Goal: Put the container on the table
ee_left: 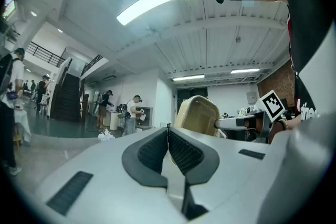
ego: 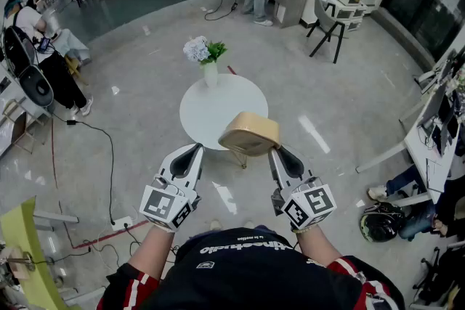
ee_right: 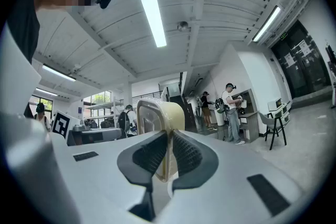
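From the head view, the person stands by a round white table [ego: 211,116]. A vase of flowers [ego: 208,63] stands at its far edge. The right gripper [ego: 277,151] holds a tan container [ego: 251,133] by its rim. The container is up in the air, over the near edge of the table. From this high up it is hard to tell how far above the table it is. The left gripper [ego: 196,149] is just beside it and has nothing in it.

In the left gripper view, the left gripper [ee_left: 168,136] has its two jaws pressed together with nothing between them. The container [ee_left: 199,115] shows past them, off to the right.

In the right gripper view, the right gripper [ee_right: 169,147] has its jaws squeezed on the thin edge of the container [ee_right: 157,113], which stands up tall between them.

So the container is picked up and close to the table. I think the job is partly done. It has yet to be lowered onto the table top and let go.
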{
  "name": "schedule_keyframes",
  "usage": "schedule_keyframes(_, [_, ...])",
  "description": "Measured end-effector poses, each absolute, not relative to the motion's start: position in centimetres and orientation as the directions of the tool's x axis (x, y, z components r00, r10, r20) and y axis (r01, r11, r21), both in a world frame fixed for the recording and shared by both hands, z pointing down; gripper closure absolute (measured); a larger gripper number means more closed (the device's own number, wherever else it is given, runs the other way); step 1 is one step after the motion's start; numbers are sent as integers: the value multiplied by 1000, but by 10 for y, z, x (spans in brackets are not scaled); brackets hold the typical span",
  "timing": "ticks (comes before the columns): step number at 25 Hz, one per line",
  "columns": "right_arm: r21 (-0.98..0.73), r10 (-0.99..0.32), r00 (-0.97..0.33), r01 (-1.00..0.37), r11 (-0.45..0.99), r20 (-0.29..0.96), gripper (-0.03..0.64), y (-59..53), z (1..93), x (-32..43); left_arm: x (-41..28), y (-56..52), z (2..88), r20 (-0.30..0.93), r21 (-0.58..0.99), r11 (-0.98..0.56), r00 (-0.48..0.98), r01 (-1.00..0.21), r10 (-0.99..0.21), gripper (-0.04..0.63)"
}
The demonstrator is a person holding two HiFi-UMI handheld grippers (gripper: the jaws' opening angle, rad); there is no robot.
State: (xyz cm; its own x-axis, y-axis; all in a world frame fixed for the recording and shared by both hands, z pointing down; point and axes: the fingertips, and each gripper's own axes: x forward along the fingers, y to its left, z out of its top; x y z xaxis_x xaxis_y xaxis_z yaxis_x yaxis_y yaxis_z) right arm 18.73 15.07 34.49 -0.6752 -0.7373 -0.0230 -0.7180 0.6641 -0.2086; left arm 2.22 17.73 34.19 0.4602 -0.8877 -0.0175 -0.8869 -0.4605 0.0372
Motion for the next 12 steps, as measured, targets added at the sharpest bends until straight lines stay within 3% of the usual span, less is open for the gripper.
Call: schedule_keyframes(12, [-198,-731,-682,-713,673,-31,566,154,344,181,17,180,343,-18,38,-456,456,-889,-890,571])
